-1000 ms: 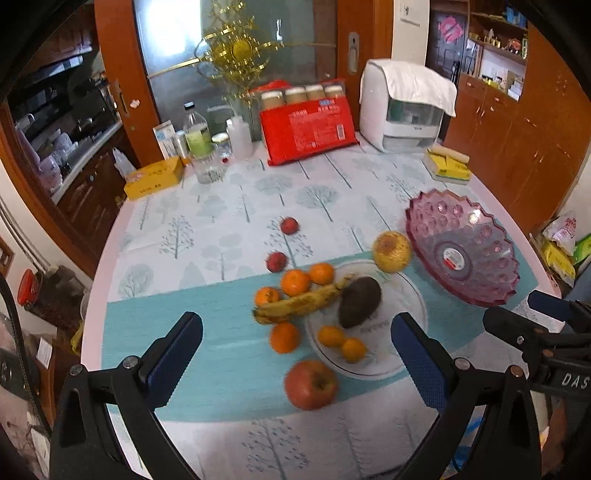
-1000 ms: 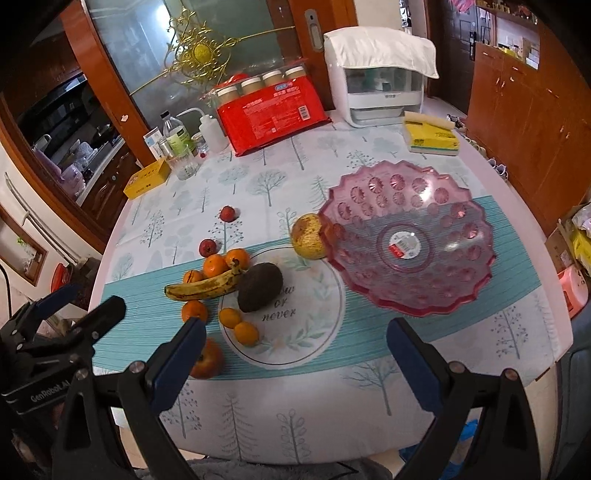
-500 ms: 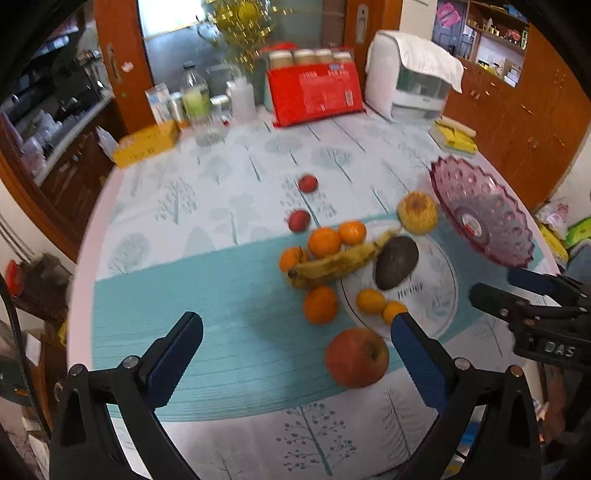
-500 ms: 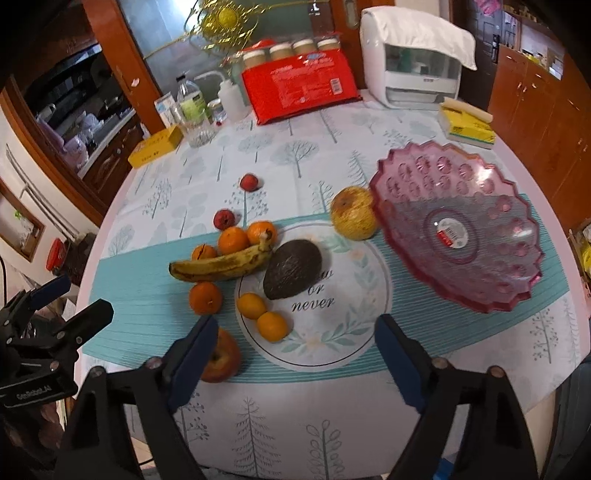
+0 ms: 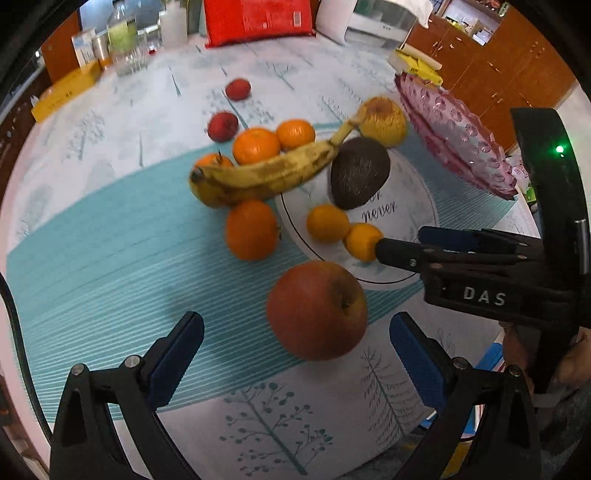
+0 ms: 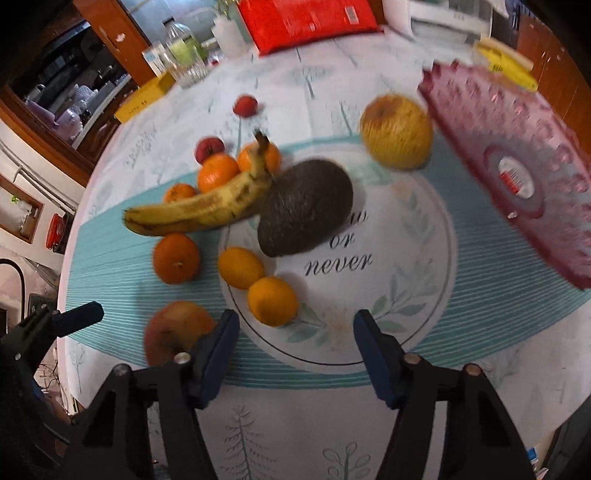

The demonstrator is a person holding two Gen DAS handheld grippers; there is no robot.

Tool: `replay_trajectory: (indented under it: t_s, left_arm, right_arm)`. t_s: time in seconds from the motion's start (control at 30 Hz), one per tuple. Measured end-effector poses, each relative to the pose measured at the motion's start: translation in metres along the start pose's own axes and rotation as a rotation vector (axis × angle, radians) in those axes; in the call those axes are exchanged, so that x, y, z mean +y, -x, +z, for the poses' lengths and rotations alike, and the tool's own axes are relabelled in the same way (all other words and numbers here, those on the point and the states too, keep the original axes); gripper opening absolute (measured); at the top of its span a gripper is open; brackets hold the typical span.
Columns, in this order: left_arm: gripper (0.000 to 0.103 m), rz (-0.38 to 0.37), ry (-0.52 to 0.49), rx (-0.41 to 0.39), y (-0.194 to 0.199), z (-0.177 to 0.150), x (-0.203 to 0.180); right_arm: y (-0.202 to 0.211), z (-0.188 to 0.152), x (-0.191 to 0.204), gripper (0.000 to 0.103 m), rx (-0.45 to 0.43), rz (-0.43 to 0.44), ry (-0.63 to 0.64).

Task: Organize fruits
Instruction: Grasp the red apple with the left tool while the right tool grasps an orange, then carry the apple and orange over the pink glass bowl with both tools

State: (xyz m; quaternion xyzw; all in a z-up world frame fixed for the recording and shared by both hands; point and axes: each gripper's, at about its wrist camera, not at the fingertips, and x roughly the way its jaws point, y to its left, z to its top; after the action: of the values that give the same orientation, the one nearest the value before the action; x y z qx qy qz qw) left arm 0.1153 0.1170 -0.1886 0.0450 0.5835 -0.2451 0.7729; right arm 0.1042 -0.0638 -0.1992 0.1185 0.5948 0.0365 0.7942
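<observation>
Fruit lies loose on the table: a red apple, a banana, a dark avocado, several oranges, a yellow apple and two small red fruits. My left gripper is open, just in front of the red apple. My right gripper is open, just in front of a small orange on the round "now or never" print; it shows side-on in the left wrist view. The pink glass bowl stands empty at the right.
At the back stand a red package, a bottle and glasses, a yellow box, a white appliance and a yellow sponge. The table's near edge is just below both grippers.
Both grippers have come down and forward toward the fruit. The left one has closed in on the red apple, the right one on the small oranges. The right jaws have narrowed slightly.
</observation>
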Motion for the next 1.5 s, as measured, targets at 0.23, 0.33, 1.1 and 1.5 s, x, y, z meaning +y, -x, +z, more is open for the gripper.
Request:
replay_trajectory:
  t_s: [0.23, 0.33, 1.1, 1.5]
  left_arm:
    - [0.100, -0.045, 0.033, 0.045, -0.024, -0.002, 0.003]
    - [0.097, -0.045, 0.047, 0.058, -0.029, -0.002, 0.004]
    - [0.073, -0.094, 0.140, 0.102, -0.048, 0.004, 0.006]
    - [0.070, -0.035, 0.116, 0.090, -0.049, 0.009, -0.008]
  right_arm:
    - [-0.016, 0.003, 0.000, 0.057, 0.031, 0.052, 0.000]
    - [-0.021, 0.008, 0.001, 0.050, 0.044, 0.087, 0.010]
    - [-0.006, 0.001, -0.016, 0.031, 0.025, 0.071, 0.001]
    - [0.015, -0.015, -0.031, 0.031, -0.001, 0.045, -0.036]
